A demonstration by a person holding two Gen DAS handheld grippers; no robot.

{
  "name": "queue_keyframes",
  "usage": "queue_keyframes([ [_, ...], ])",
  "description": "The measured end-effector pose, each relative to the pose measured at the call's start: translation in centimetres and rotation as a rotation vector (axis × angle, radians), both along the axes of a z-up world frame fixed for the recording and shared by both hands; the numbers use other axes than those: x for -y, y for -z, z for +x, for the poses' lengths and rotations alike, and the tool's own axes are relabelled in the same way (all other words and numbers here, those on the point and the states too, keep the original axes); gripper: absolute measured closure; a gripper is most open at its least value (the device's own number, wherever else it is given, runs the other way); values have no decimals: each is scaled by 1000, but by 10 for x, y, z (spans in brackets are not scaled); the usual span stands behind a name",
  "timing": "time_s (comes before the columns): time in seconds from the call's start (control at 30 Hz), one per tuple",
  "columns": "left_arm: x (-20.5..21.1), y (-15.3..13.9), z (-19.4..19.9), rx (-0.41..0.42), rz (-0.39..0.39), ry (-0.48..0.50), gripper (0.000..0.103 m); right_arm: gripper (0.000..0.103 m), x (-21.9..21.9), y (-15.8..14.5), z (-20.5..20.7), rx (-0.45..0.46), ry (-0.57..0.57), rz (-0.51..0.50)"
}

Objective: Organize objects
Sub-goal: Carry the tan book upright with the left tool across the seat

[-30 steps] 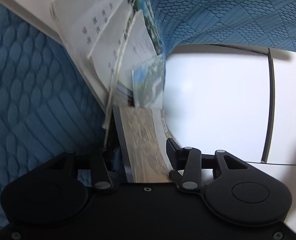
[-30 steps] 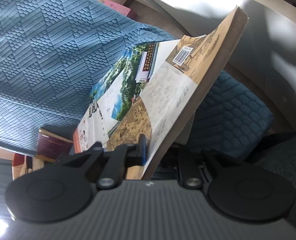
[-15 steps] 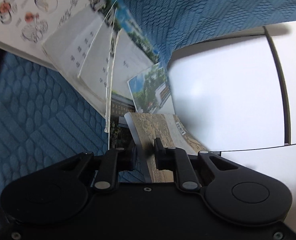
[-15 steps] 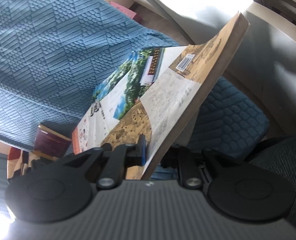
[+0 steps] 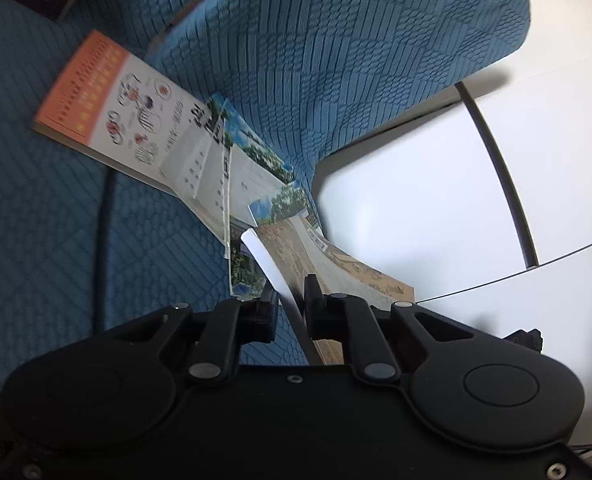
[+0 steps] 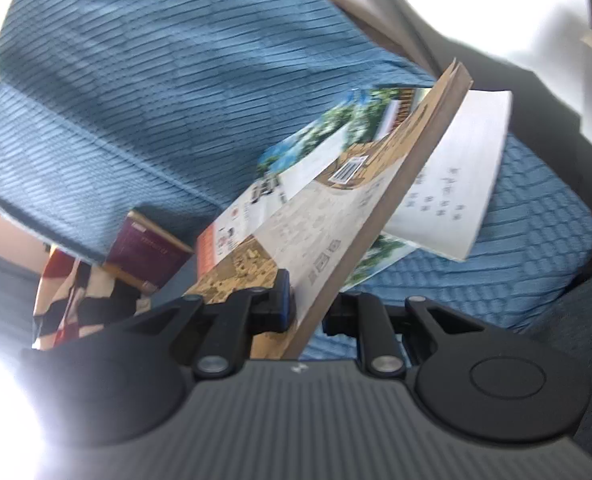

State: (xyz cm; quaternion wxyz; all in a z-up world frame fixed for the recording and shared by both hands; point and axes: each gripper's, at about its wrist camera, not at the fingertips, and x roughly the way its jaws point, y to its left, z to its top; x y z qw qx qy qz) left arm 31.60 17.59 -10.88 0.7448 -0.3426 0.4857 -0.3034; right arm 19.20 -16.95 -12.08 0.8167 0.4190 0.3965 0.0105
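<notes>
A tan paperback book [image 6: 316, 220] with a sandy cover hangs tilted above a blue quilted seat [image 6: 516, 220]. My right gripper [image 6: 308, 308] is shut on its lower edge, spine side up. In the left wrist view the same tan book [image 5: 320, 264] shows its white page edge running between the fingers of my left gripper [image 5: 290, 300]. Those jaws are closing, and their pads press the book from both sides. Beneath it lie an orange-and-white book [image 5: 107, 120], a white booklet [image 5: 211, 172] and glossy landscape-photo leaflets [image 5: 263, 160].
The blue backrest [image 5: 336, 40] rises behind the books. A maroon book [image 6: 143, 248] leans at its foot, beside a red-patterned thing [image 6: 67, 288]. A white tabletop [image 5: 416, 180] with a dark seam borders the seat. The white booklet [image 6: 456, 184] lies under the lifted book.
My left gripper's jaws have closed onto the tan book's page edge and the gripper has risen, showing more of the seat. The right gripper has rolled and moved with the book.
</notes>
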Motion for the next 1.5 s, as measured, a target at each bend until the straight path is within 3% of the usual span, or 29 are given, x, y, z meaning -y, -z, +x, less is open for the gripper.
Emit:
queue_keyframes([
  [0.23, -51, -30, -45, 40, 13, -92, 92, 85, -38, -22, 6, 52, -116, -22],
  [0.53, -111, -66, -97, 112, 94, -231, 91, 85, -98, -39, 20, 85, -285, -18],
  [0.67, -133, -72, -117, 105, 121, -284, 91, 85, -124, -41, 26, 94, -357, -20],
  [0.9, -151, -48, -142, 26, 149, -333, 91, 85, -157, -17, 42, 75, -482, -8],
  [1.13, -149, -23, -154, -55, 186, -319, 90, 85, -175, 18, 49, 36, -557, -28],
  [1.3, -132, -8, -153, -97, 211, -265, 90, 85, -178, 34, 56, 38, -557, -70],
  [1.5, -120, 11, -144, -199, 182, -238, 90, 85, -166, 54, 58, 10, -500, -53],
])
